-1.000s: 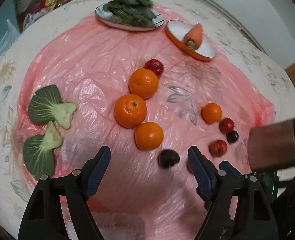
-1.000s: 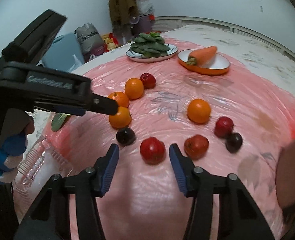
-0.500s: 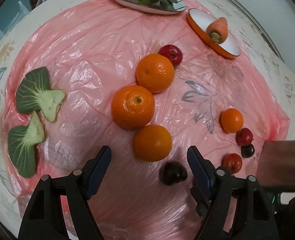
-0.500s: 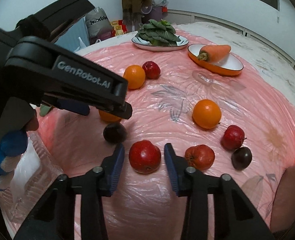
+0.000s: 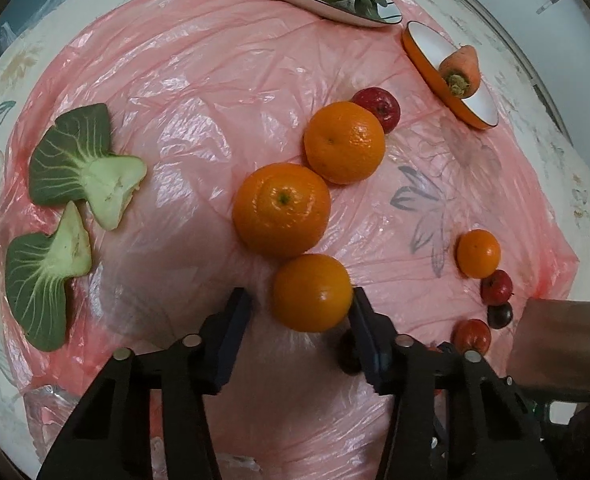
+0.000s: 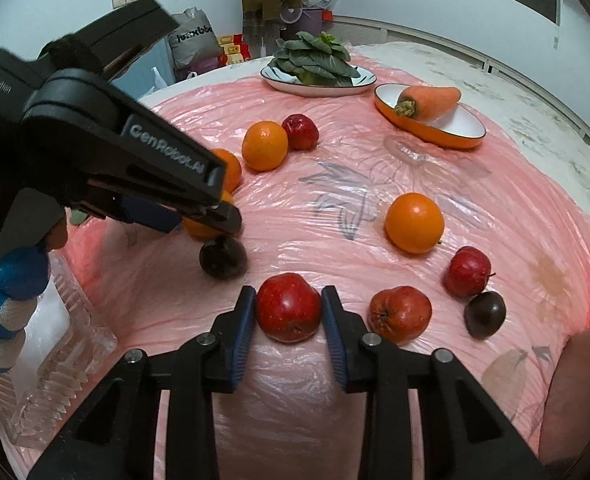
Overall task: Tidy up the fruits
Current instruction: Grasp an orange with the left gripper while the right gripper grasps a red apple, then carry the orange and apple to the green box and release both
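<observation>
Fruit lies on a pink plastic sheet (image 5: 199, 92). My left gripper (image 5: 299, 308) is open around the nearest orange (image 5: 312, 293); its right pad touches the fruit, its left pad stands apart. Two more oranges (image 5: 281, 209) (image 5: 344, 142) and a red apple (image 5: 377, 107) line up beyond. My right gripper (image 6: 288, 308) is shut on a red apple (image 6: 288, 306) resting on the sheet. A dark plum (image 6: 223, 257) lies just beyond, under the left gripper (image 6: 231, 220). To the right lie another red fruit (image 6: 399, 313), a small apple (image 6: 467, 271), a dark plum (image 6: 485, 314) and an orange (image 6: 414, 223).
Two bok choy pieces (image 5: 83, 168) lie at the left. A plate of greens (image 6: 319, 74) and an orange dish with a carrot (image 6: 431, 114) stand at the back. A clear plastic container (image 6: 51, 360) sits at the near left edge.
Both grippers moved forward and lower. The left one came around the nearest orange and narrowed. The right one closed on the red apple.
</observation>
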